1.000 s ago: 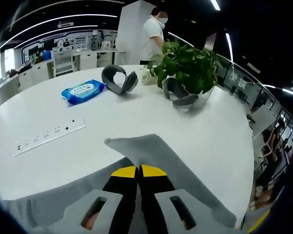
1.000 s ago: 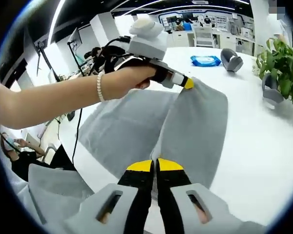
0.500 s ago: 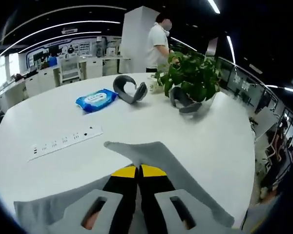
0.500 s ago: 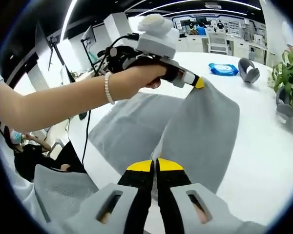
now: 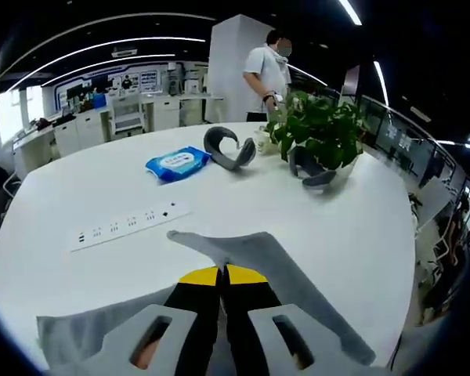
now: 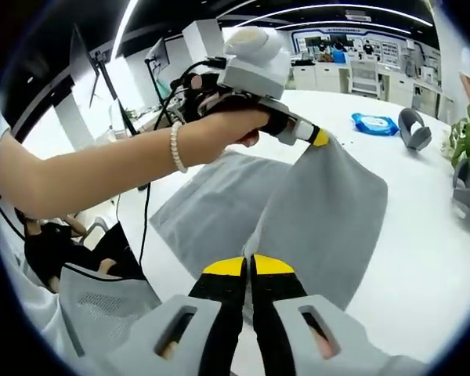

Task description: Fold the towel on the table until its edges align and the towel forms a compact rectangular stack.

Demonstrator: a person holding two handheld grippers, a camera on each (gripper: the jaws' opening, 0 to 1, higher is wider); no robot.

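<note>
Right gripper view: right gripper (image 6: 246,266) pinching gray towel (image 6: 329,211), left gripper (image 6: 319,138) pinching far corner, lifted above white table (image 6: 423,235).

No lettering can be read. The blue wipes packet (image 5: 178,164), at about eleven o'clock in the left gripper view, carries a white label too blurred to make out, and the wall boards (image 6: 359,41) toward one o'clock in the right gripper view are too small.

White round table (image 5: 352,235) bears towel (image 5: 258,254), power strip (image 5: 129,227), wipes pack (image 5: 178,163).
</note>
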